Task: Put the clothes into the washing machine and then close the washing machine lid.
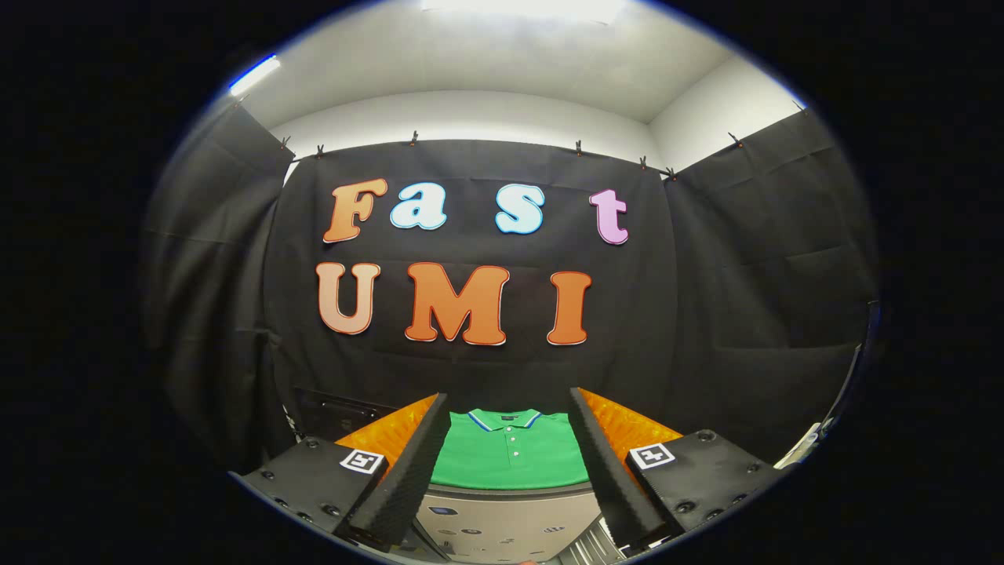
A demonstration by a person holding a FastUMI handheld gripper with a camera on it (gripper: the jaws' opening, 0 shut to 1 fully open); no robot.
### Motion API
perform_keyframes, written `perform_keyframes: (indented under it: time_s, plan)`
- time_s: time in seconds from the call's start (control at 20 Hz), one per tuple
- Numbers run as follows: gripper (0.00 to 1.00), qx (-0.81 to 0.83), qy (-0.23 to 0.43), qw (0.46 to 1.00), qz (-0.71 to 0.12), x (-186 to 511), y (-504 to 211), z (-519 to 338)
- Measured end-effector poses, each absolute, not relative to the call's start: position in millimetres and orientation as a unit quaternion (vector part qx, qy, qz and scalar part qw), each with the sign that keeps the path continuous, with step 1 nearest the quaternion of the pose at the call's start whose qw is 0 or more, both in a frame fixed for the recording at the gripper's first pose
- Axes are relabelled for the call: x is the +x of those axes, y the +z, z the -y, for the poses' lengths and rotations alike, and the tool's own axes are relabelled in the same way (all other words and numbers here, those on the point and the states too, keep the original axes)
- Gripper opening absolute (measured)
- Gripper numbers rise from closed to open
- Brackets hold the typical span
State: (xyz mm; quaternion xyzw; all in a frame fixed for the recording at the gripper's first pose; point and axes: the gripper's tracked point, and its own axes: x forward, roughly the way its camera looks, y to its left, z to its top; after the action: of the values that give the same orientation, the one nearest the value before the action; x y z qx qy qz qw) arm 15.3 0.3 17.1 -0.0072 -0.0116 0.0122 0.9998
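1. Gripper [510, 463] out in front of me, fingers spread wide apart, nothing clamped between them.
2. Between the fingers and just beyond their tips lies the green polo shirt [510, 459], flat, collar away from me, buttons facing up.
3. It rests on the surface just past the washing machine panel [502, 522], the pale grey strip close under the fingers; I cannot tell from here where the lid is or whether it stands open.
4. As I read it, the step is the pick: the shirt is untouched and not yet in the machine.
5. To do it well, I'd tip down and forward, keep the fingers wide, and bite into a bunched fold near the middle of the cloth, not a single thin edge, so it doesn't slip free on the lift.
6. The risk I expect: a flat shirt gives little to grab, so press in, then close.
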Motion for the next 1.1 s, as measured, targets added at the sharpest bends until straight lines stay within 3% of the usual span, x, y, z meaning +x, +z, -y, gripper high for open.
perform_keyframes:
  time_s: [0.75, 1.1]
  plan:
    - [0.98, -0.003, 0.035, 0.999, -0.002, 56.3, 6.9, -11.4]
    - [0.98, 0.003, 0.044, 0.999, -0.031, 118.6, -25.8, 1.1]
